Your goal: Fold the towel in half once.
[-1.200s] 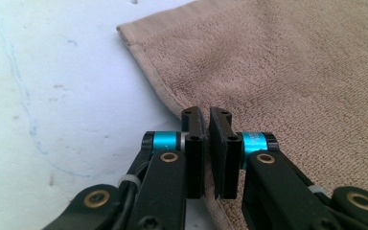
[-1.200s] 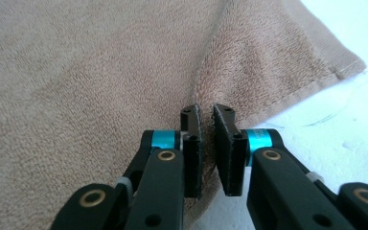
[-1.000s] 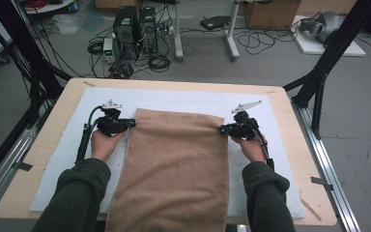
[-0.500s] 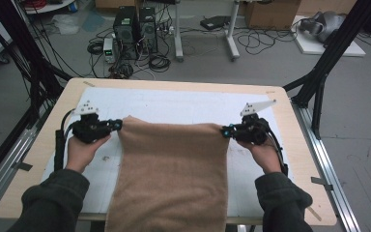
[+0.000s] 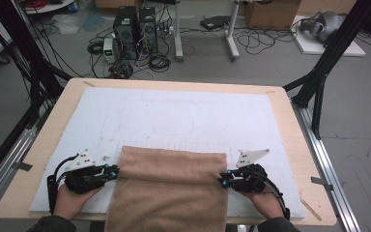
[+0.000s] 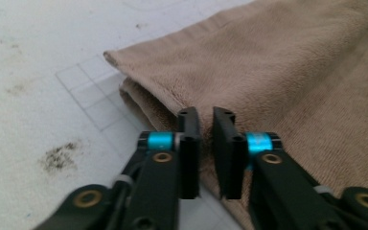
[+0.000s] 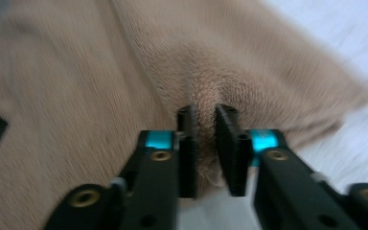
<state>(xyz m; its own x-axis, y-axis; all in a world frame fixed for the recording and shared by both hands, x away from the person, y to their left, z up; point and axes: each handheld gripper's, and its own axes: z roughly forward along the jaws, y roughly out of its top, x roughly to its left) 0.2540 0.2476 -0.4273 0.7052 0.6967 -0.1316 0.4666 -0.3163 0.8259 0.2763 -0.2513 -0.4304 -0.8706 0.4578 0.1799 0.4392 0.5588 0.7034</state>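
Tan terry towel [image 5: 169,193], soft nap, folded edge, left gripper [image 6: 206,125] and right gripper [image 7: 206,125] jaws each pinching a fold corner

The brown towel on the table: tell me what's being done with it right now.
A person holds a gripper in each hand, one at each side of the brown towel. The left gripper and the right gripper are each pinching the towel's edge near its folded top. That top edge has been drawn back over the rest, toward the person, so the towel lies doubled on the white mat and hangs over the table's near edge. It looks like a fold in progress.
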